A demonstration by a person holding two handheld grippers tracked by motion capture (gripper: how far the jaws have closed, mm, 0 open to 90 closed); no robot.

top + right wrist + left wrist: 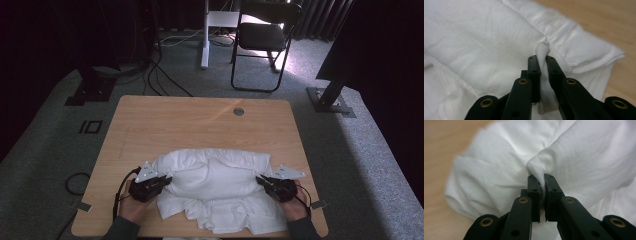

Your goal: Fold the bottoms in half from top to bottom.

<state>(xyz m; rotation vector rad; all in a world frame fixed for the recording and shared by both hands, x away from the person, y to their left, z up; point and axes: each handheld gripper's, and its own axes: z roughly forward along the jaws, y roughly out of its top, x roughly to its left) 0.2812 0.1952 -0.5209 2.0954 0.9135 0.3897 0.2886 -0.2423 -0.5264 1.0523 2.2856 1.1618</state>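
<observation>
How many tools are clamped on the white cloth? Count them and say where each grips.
2. The left tool pinches the white cloth at its left side; the right tool pinches a fold at its right side. Both grips lie over the wooden table.

The left gripper [162,181] and right gripper [262,181] are black, each topped by a grey three-cornered plate and trailing a black cable. Their linkage arms carry brass-ringed pivots (small screw holes dot the jaws). The sleeves [121,229] are dark.

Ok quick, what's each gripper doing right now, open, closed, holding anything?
Left gripper: closed, pinching a fold of the white crumpled cloth.
Right gripper: closed, pinching another fold of that cloth.
</observation>
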